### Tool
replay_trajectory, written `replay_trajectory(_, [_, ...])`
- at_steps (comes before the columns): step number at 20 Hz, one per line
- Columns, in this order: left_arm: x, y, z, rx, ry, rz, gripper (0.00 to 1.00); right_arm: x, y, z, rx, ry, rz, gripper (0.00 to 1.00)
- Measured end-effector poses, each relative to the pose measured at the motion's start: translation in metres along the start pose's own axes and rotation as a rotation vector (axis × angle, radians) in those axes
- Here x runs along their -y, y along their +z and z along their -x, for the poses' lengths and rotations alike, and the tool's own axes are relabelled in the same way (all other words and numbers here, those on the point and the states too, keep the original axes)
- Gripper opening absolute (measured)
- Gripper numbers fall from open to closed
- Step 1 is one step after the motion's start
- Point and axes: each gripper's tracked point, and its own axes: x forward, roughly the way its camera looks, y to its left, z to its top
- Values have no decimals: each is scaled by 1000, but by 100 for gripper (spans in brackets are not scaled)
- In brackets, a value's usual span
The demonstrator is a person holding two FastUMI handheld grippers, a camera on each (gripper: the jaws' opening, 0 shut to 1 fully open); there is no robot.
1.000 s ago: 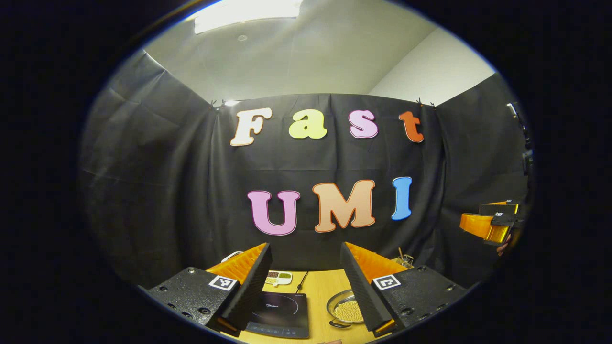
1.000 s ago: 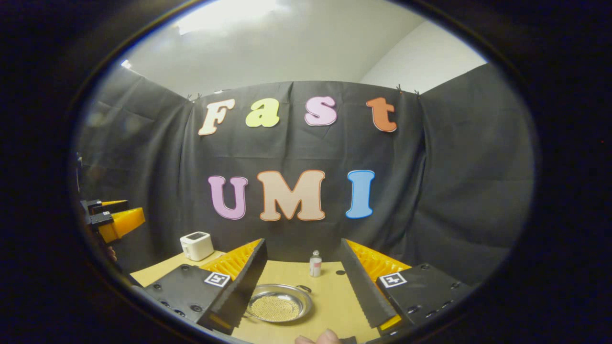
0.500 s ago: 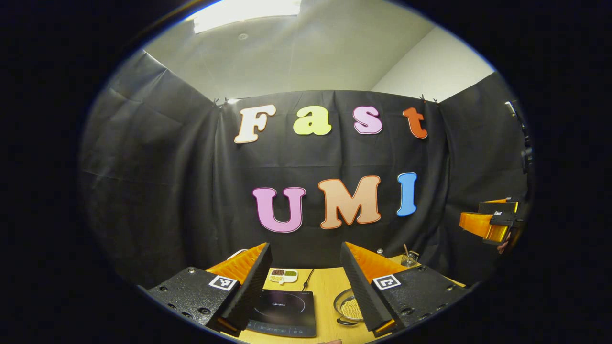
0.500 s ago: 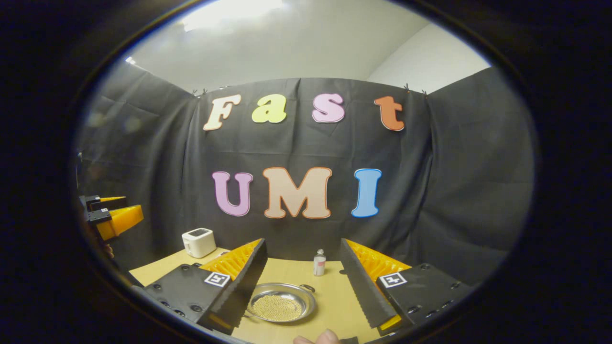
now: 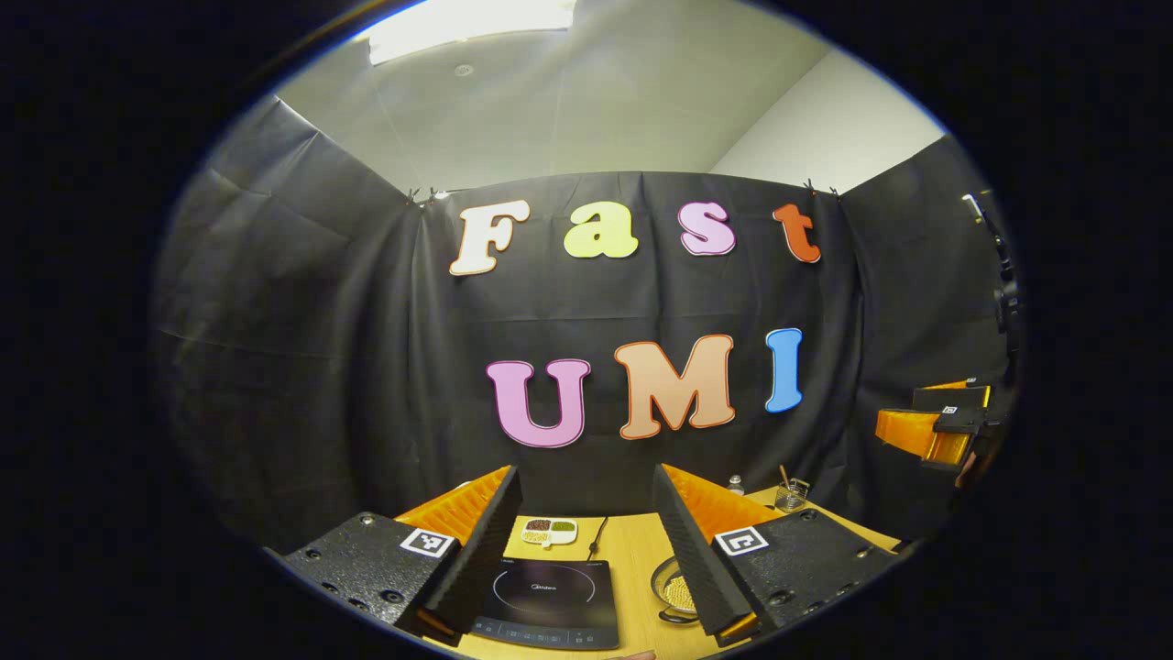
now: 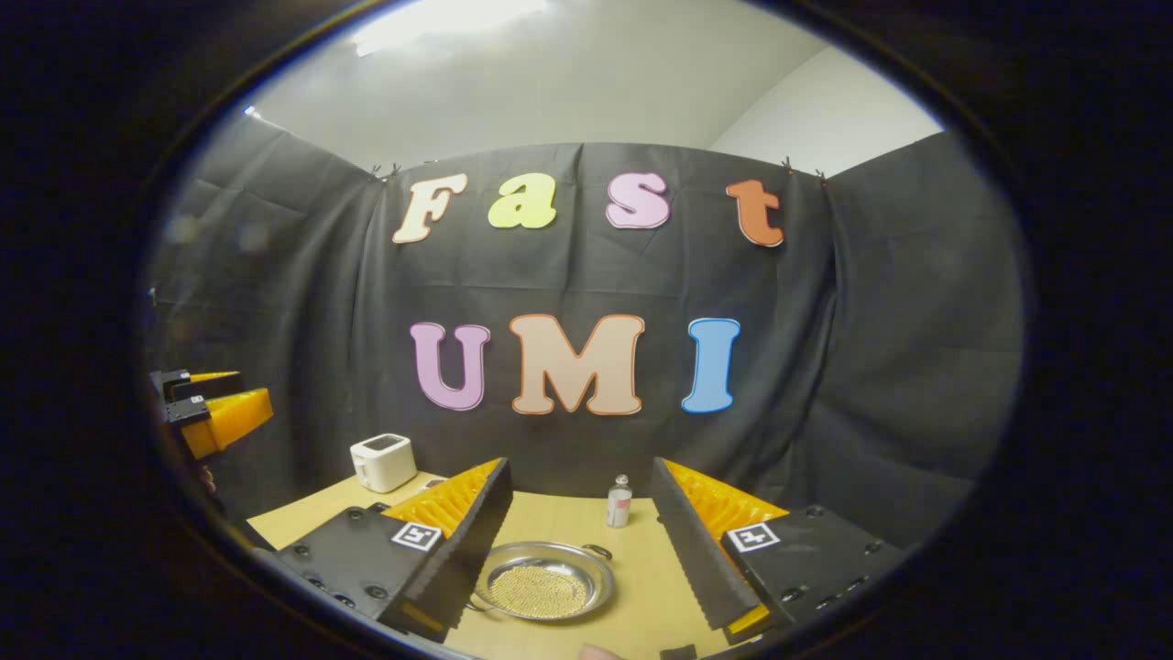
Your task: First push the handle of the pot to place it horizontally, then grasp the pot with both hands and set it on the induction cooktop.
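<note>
Pot (image 6: pixel 547 588), a shallow steel pan, sits on the wooden table (image 6: pixel 641 587) between the spread fingers of the right gripper (image 6: pixel 582 536), untouched, holding a bed of small yellow grains. Left gripper (image 5: pixel 586 541) likewise has its fingers apart, gripping nothing, above the black induction cooktop (image 5: pixel 548 596); the pot lies just right of the cooktop. Farther back: a divided dish (image 5: pixel 548 531) of brown and green contents, a small bottle (image 6: pixel 619 503), a white toaster (image 6: pixel 383 461).
</note>
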Motion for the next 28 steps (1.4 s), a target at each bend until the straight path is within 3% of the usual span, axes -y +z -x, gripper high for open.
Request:
replay_trajectory(1, [-3, -1, -1, -1, -1, -2, 88, -7, -5, -3, -18, 14, 4, 95])
replay_trajectory(2, [-7, -2, -2, -2, -1, -3, 86, -12, -11, -5, -35, 24, 11, 85])
replay_trajectory(6, [-18, -7, -5, -6, -11, 10, 88, -7, -21, -10, -55, -70, 75, 28])
replay_trajectory(11, [-19, -18, -8, -17, -54, 11, 86, -32, -40, -9, -133, -13, 85, 0])
replay_trajectory(12, [-17, -20, -8, -22, -64, 12, 86, -34, -51, -9, -159, -4, 76, 5])
replay_trajectory(16, [-23, -22, -19, -23, -49, -7, 86, -39, -69, -22, -207, 32, -33, 2])
replay_trajectory(22, [-16, -37, -41, -71, 15, 11, 88, -30, -103, -49, -280, 80, -57, 2])
replay_trajectory(28, [-11, -58, -46, -135, 73, -7, 88, -39, -165, -57, -384, 181, -42, 3])
